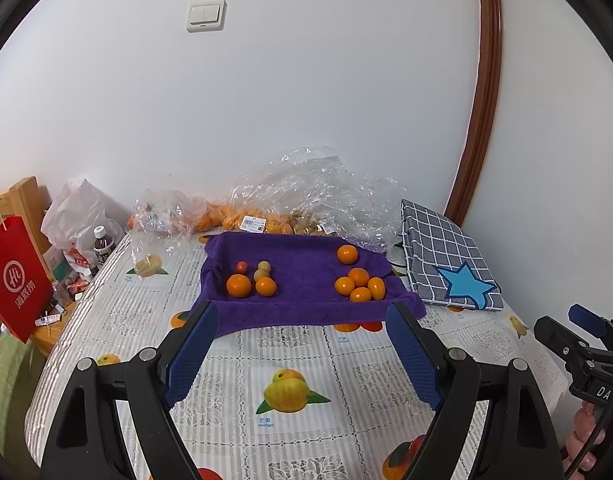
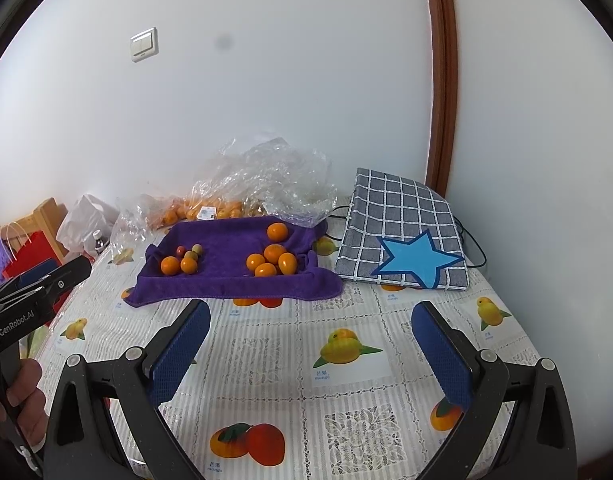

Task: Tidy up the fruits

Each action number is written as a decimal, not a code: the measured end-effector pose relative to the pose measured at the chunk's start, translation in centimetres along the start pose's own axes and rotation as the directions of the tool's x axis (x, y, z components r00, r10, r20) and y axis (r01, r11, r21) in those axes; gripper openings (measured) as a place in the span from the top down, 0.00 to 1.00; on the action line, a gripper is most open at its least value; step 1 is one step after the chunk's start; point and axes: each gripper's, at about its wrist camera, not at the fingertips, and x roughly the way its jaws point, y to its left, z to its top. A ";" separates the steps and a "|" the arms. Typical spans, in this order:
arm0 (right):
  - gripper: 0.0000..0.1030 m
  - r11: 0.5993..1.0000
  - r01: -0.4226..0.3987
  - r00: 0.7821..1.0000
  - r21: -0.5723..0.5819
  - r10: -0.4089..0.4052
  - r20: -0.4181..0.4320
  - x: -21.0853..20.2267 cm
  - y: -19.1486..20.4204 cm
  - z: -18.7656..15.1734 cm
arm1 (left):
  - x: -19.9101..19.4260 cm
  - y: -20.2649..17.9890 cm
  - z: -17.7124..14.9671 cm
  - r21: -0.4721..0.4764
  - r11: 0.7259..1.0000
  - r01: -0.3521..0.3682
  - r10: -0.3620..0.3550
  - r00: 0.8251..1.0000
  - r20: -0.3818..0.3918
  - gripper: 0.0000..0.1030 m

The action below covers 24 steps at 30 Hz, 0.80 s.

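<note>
Orange fruits (image 1: 359,277) rest in two clusters on the purple towel (image 1: 306,280): light, firm, prone to rolling; grasp across the middle. Left gripper (image 1: 302,334) and right gripper (image 2: 311,330) stand released before the towel.

Fruit in clear bags (image 1: 242,216) blurred behind plastic, count unreadable. Small fruits (image 1: 262,270) on purple towel (image 1: 306,308) too tiny to identify.

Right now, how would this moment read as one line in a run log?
left gripper: open, empty | right gripper: open, empty | oranges: on purple towel | phase: not yet grasping
</note>
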 end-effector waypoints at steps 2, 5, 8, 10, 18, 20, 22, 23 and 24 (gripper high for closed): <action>0.03 1.000 0.000 1.000 -0.002 0.000 0.000 -0.1 0.0 0.0 | 0.0 0.0 0.0 -0.001 1.000 0.001 -0.001 1.000 0.000 0.18; 0.03 1.000 0.001 1.000 -0.001 -0.001 0.001 0.0 0.0 0.0 | 0.0 0.0 0.0 -0.002 1.000 0.001 -0.001 1.000 -0.001 0.18; 0.03 1.000 -0.001 1.000 -0.003 0.001 0.001 0.1 0.0 0.0 | 0.0 0.1 0.0 -0.002 1.000 0.000 0.000 1.000 0.000 0.18; 0.03 1.000 -0.003 1.000 -0.003 0.003 0.000 0.1 0.0 0.0 | 0.0 0.1 0.0 -0.001 1.000 0.002 -0.002 1.000 0.001 0.18; 0.03 1.000 -0.006 1.000 -0.005 0.006 -0.003 0.0 0.0 -0.1 | -0.1 0.1 0.0 -0.003 1.000 0.001 -0.001 1.000 -0.001 0.17; 0.03 1.000 -0.006 1.000 -0.004 0.006 -0.004 -0.1 0.0 -0.1 | 0.0 0.1 0.0 -0.001 1.000 0.001 -0.001 1.000 -0.001 0.17; 0.03 1.000 -0.007 1.000 -0.006 0.007 -0.004 0.0 0.0 -0.1 | 0.0 0.1 0.1 0.001 1.000 0.001 -0.001 1.000 0.001 0.17; 0.03 1.000 -0.006 1.000 -0.007 0.006 -0.005 0.0 0.0 -0.1 | 0.0 0.1 0.1 0.002 1.000 0.001 -0.001 1.000 0.002 0.17; 0.03 1.000 -0.006 1.000 -0.008 0.006 -0.005 -0.1 0.0 -0.1 | 0.0 0.1 0.1 0.002 1.000 0.001 -0.001 1.000 0.003 0.17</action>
